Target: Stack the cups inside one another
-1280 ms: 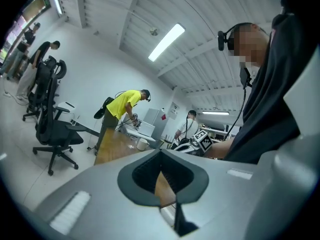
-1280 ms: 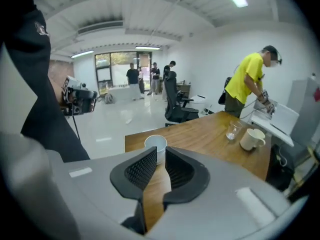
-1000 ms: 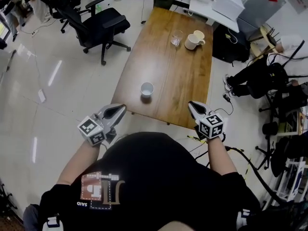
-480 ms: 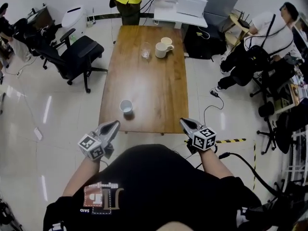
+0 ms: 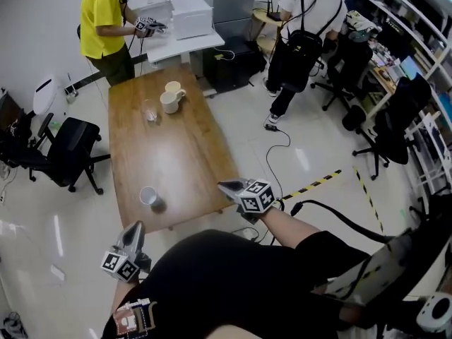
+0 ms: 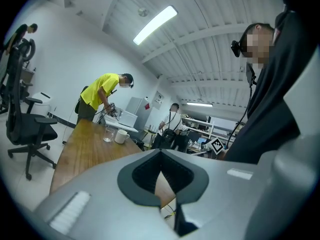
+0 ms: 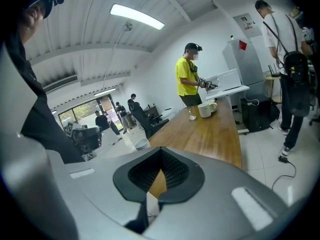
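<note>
A small white cup [image 5: 147,195] stands near the front edge of the wooden table [image 5: 183,161]; it also shows in the right gripper view [image 7: 142,144]. At the far end stand a clear glass [image 5: 149,111], a white mug [image 5: 169,102] and another pale cup [image 5: 173,87]. My left gripper [image 5: 133,230] hangs below the table's front left corner, shut and empty, its jaws meeting at the tip [image 6: 161,154]. My right gripper [image 5: 227,186] sits just off the front right corner, shut on nothing [image 7: 161,151]. Neither touches a cup.
A person in a yellow shirt [image 5: 104,20] works at a white desk beyond the table's far end. Another person [image 5: 304,27] stands at the back right. A black office chair [image 5: 67,150] stands left of the table. Cables and striped floor tape [image 5: 318,182] lie to the right.
The head view has swung, so the table now sits farther left and at an angle. Both grippers have drawn back toward the body, the left one lower in the frame.
</note>
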A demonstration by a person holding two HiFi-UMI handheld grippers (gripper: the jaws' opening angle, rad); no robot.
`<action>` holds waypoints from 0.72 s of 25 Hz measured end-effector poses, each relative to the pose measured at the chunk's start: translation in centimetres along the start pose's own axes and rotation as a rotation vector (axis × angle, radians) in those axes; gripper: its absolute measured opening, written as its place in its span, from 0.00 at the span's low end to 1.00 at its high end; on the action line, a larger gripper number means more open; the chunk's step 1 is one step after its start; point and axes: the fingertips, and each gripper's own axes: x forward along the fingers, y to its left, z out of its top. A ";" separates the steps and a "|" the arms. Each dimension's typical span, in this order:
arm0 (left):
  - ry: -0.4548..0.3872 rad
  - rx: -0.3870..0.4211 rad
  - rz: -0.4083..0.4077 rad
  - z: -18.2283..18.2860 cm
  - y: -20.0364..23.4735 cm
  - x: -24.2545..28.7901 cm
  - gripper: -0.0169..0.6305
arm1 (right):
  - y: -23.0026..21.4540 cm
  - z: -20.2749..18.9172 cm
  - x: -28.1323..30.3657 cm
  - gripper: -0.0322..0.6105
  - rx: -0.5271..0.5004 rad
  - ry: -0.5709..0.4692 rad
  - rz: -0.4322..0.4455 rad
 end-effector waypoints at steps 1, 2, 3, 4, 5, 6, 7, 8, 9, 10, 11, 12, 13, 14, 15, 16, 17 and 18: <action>-0.004 0.002 0.001 0.0 0.1 -0.1 0.03 | 0.0 0.2 0.1 0.07 -0.004 0.000 0.002; -0.008 0.002 0.002 -0.1 0.2 -0.2 0.03 | 0.1 0.2 0.2 0.07 -0.008 0.001 0.004; -0.010 0.000 0.006 -0.1 0.2 -0.3 0.03 | 0.3 0.3 0.3 0.07 -0.013 0.003 0.007; -0.011 -0.002 0.012 0.0 0.3 -0.5 0.03 | 0.4 0.4 0.4 0.07 -0.018 0.005 0.009; -0.011 -0.004 0.018 0.1 0.5 -0.6 0.03 | 0.6 0.5 0.7 0.07 -0.023 0.007 0.013; -0.011 -0.005 0.022 0.2 0.7 -0.8 0.03 | 0.8 0.6 1.0 0.07 -0.026 0.009 0.017; -0.010 -0.006 0.026 0.2 0.8 -0.9 0.03 | 0.9 0.7 1.3 0.07 -0.029 0.011 0.023; -0.011 -0.007 0.030 0.2 0.9 -1.0 0.03 | 1.1 0.8 1.5 0.07 -0.033 0.014 0.028; -0.011 -0.007 0.033 0.2 0.9 -1.1 0.03 | 1.1 0.8 1.7 0.07 -0.038 0.017 0.032; -0.013 -0.008 0.036 0.1 0.8 -1.2 0.03 | 1.2 0.8 1.7 0.07 -0.043 0.020 0.036; -0.014 -0.008 0.037 0.1 0.7 -1.3 0.03 | 1.3 0.9 1.7 0.07 -0.048 0.022 0.040; -0.016 -0.007 0.038 0.1 0.6 -1.3 0.03 | 1.4 0.9 1.8 0.07 -0.053 0.024 0.043; -0.018 -0.007 0.040 0.1 0.6 -1.3 0.03 | 1.4 1.0 1.9 0.07 -0.056 0.026 0.047; -0.021 -0.006 0.042 0.0 0.7 -1.4 0.03 | 1.4 1.0 2.0 0.07 -0.060 0.027 0.050; -0.023 -0.005 0.044 0.0 0.8 -1.3 0.03 | 1.3 1.0 2.1 0.07 -0.062 0.028 0.053; -0.023 -0.004 0.043 -0.1 0.9 -1.2 0.03 | 1.3 1.0 2.1 0.07 -0.064 0.027 0.054; -0.021 -0.001 0.037 -0.2 0.9 -1.0 0.03 | 1.1 1.0 1.9 0.07 -0.063 0.024 0.050; -0.017 0.003 0.023 -0.2 0.9 -0.5 0.03 | 0.8 1.1 1.5 0.07 -0.060 0.019 0.041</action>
